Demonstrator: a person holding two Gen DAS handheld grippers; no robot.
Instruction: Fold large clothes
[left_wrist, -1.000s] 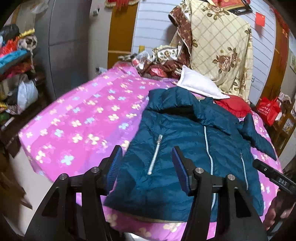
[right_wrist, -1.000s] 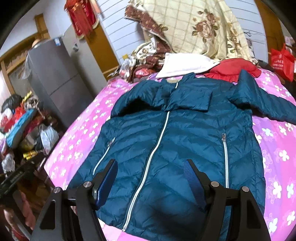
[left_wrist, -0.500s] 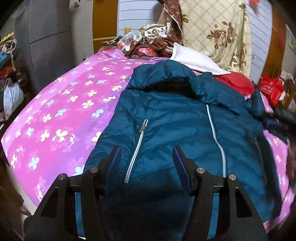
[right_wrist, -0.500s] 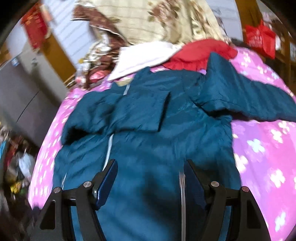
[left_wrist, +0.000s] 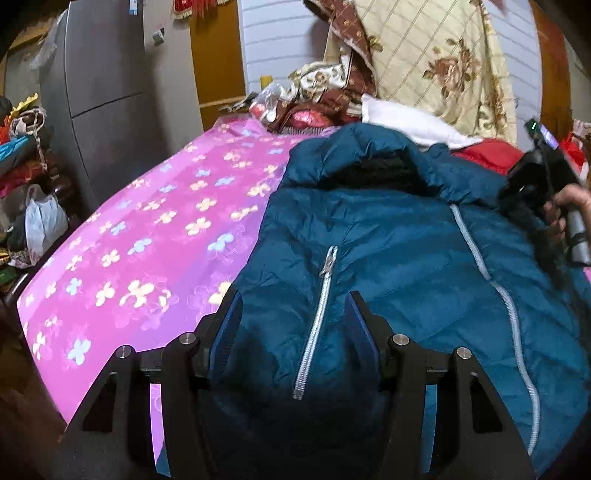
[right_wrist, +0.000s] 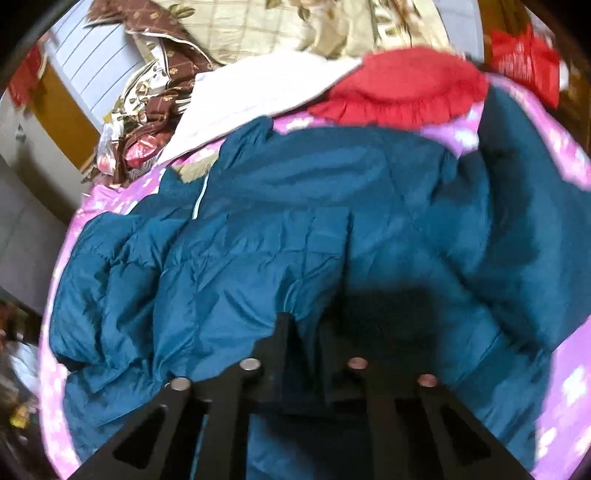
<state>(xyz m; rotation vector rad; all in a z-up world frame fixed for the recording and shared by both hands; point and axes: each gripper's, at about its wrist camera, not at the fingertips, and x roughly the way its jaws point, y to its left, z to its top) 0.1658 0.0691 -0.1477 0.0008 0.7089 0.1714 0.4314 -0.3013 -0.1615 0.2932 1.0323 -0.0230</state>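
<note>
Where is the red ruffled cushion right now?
In the right wrist view, the red ruffled cushion lies at the far end of the pink floral bed, just beyond the teal puffer jacket, with the white pillow on its left.

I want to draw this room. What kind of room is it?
Most likely a bedroom in a home. A teal jacket lies on a bed with a pink flowered sheet, and a flowered quilt and red cushion are piled at its far end.

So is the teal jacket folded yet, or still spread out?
Mostly spread: the teal jacket lies front-up on the pink bedsheet, one sleeve out sideways. The right hand-held gripper looks shut on fabric.
</note>
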